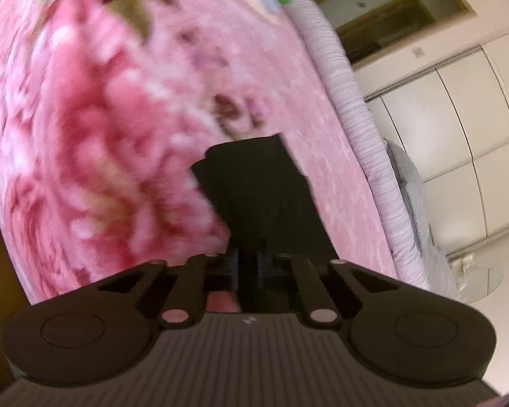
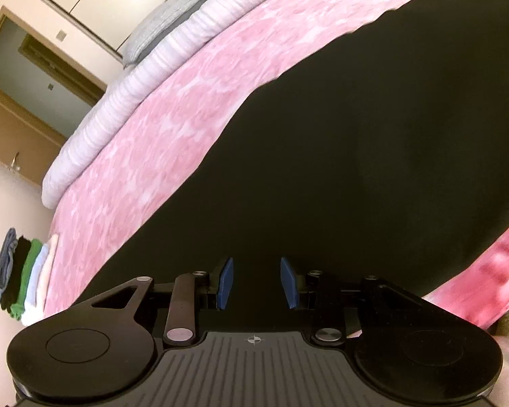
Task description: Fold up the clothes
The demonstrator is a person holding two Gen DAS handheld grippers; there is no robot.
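A black garment (image 2: 356, 135) lies spread across a pink flowered bedspread (image 2: 186, 101). In the left wrist view a narrow part of the black garment (image 1: 254, 183) runs from the bed into my left gripper (image 1: 251, 261), which is shut on it; its fingertips are hidden in the dark cloth. My right gripper (image 2: 258, 283) hangs just over the near part of the garment. Its blue pads (image 2: 225, 283) stand apart, and only the cloth beneath shows in the gap.
A rolled pale lilac quilt (image 2: 135, 84) and a grey pillow (image 2: 166, 23) line the bed's far edge. A stack of folded clothes (image 2: 23, 281) sits at a corner of the bed. Beyond are white wardrobe doors (image 1: 458, 118) and a doorway (image 2: 34, 68).
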